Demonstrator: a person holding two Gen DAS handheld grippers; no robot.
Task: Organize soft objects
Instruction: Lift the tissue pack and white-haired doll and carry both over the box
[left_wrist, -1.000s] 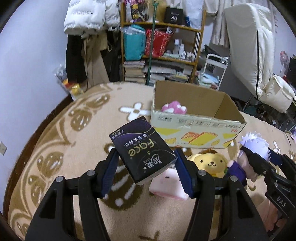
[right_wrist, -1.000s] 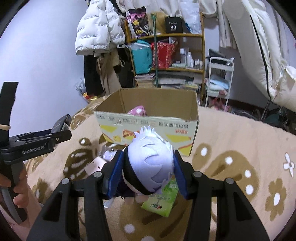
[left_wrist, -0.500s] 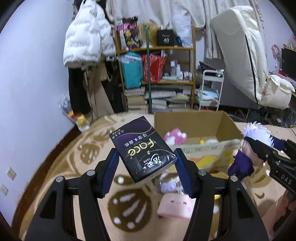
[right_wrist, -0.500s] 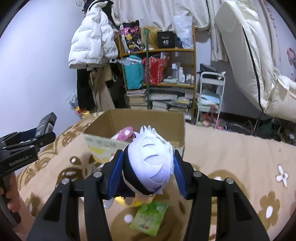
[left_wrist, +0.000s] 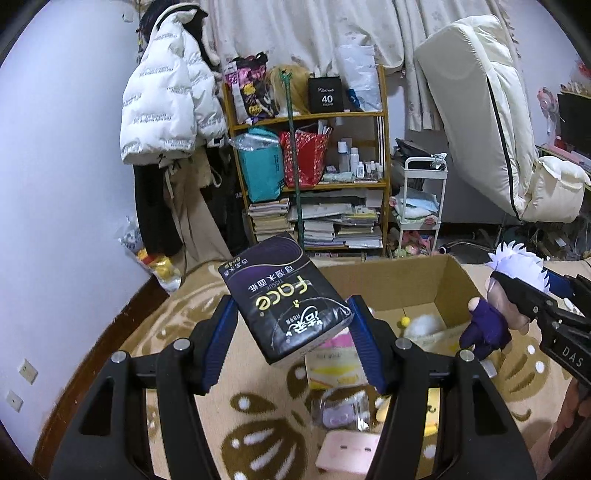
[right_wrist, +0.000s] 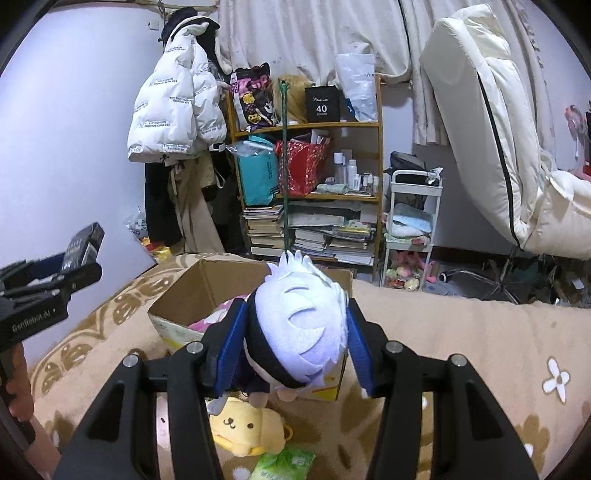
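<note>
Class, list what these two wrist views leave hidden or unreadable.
- Left wrist view: cardboard box contents, partly hidden by the tissue pack in the left gripper.
- Right wrist view: white-haired plush doll face, turned away inside the right gripper.
- Shelf bottle labels: too small.

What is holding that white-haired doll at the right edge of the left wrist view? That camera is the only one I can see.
Observer: The right gripper. Its own camera shows the white-haired doll clamped by the head between the two blue pads.
Visitor: Is there anything lying below the doll?
Observer: Yes. A yellow dog plush lies face up on the blanket, in front of the cardboard box. A green tissue packet is next to it.
</note>
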